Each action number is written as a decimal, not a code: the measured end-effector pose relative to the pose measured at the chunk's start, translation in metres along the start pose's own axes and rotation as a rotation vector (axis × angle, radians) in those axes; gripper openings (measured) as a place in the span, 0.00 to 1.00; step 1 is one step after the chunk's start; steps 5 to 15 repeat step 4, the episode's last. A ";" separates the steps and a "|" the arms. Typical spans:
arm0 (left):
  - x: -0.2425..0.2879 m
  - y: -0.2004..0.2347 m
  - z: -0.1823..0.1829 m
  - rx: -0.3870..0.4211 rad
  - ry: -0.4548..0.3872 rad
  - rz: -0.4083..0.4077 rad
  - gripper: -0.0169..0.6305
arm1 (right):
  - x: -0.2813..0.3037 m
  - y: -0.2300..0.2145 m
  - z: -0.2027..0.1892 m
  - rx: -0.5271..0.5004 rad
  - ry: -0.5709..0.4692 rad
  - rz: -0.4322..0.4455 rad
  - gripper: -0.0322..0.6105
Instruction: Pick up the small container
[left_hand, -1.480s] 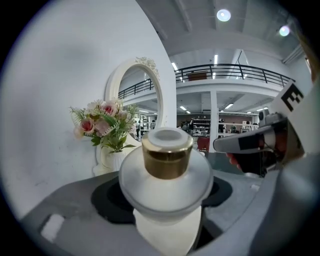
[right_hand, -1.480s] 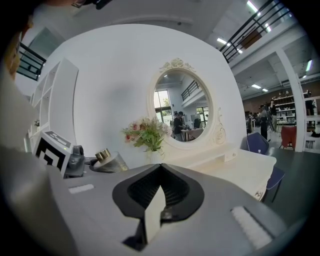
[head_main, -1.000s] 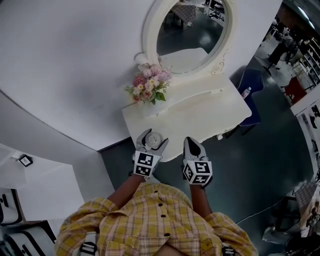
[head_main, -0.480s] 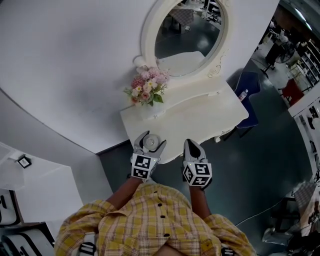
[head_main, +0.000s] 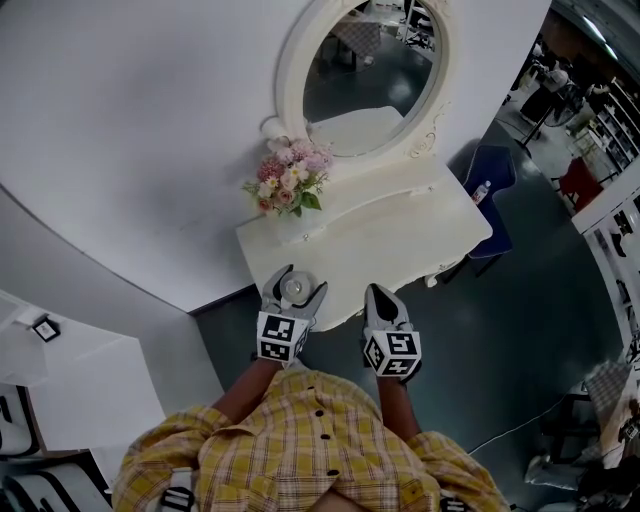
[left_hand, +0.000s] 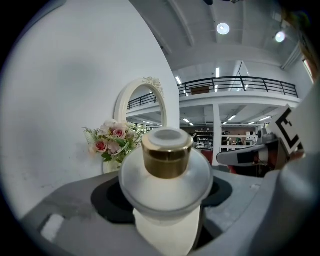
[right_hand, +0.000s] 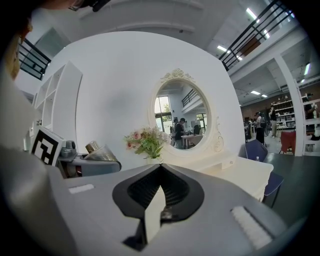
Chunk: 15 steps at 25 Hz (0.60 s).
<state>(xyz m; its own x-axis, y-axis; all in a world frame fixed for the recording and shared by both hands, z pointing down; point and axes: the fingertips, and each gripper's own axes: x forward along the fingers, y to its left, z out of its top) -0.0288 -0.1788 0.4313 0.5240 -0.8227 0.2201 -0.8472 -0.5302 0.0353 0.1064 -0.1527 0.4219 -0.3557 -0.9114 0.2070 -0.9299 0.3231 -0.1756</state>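
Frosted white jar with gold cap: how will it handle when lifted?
The frosted white round jar looks rigid, probably glass: likely heavy for its size and breakable. Its smooth curved shoulder may slip between fingers. Wide body under the gold cap suggests it resists tipping.

The small container (left_hand: 166, 175) is a squat, round jar with a frosted white body that flares into a wide shoulder. It has a shiny gold collar and a flat white cap on top. It stands upright between the left gripper's fingers (left_hand: 65, 212), which curve round it on both sides with its cap rising above them; whether they press on it or only flank it cannot be told.
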 end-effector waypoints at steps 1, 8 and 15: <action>0.000 0.000 0.000 -0.003 -0.003 0.000 0.57 | 0.000 0.000 0.000 -0.001 -0.004 0.002 0.05; 0.001 0.000 0.000 -0.007 -0.008 0.002 0.57 | 0.000 0.000 0.000 -0.008 -0.011 0.007 0.05; 0.001 0.000 0.000 -0.007 -0.008 0.002 0.57 | 0.000 0.000 0.000 -0.008 -0.011 0.007 0.05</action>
